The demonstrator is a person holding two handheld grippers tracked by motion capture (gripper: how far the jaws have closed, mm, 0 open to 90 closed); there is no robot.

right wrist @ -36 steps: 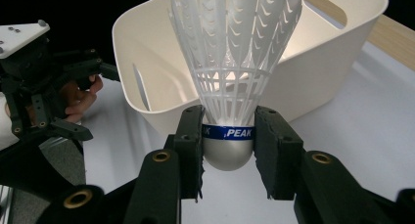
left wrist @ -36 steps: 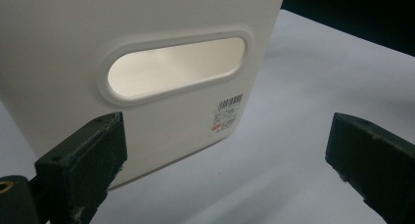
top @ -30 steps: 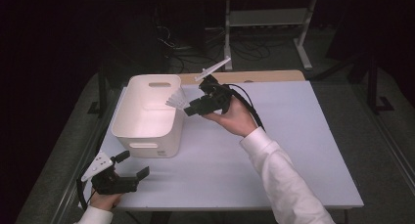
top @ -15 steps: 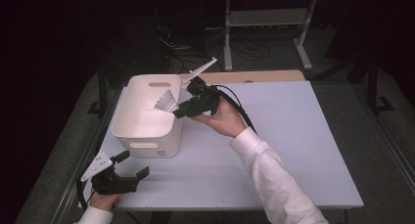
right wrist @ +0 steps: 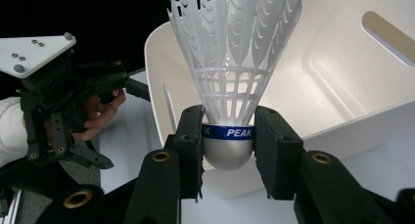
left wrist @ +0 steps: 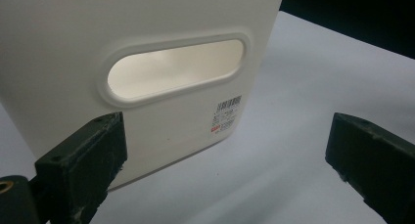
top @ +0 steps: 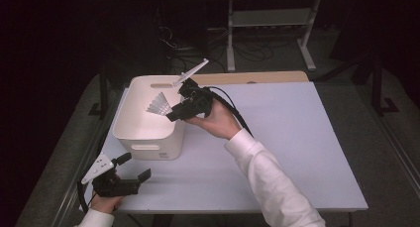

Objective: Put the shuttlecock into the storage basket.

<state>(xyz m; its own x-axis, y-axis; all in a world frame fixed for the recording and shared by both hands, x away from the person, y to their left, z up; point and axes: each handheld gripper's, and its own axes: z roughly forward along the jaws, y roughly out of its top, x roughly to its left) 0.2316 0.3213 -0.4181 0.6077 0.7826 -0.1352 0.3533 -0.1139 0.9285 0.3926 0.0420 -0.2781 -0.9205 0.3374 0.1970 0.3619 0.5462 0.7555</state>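
**Shuttlecock carried out over the bin**

The right gripper is clenched on the shuttlecock by its cork base, feathers pointing left. Since a second ago the right hand has slid left — the shuttlecock, then at the bin's right rim, now hangs over the open white bin, above its far-right part. In the right gripper view the jaws pinch the blue-banded cork, skirt over the bin cavity.

The left gripper rests at the near-left table corner, just near of the bin, jaws released with nothing between them — unmoved.

Judgement: the carry looks nearly finished; letting go here should drop it inside.
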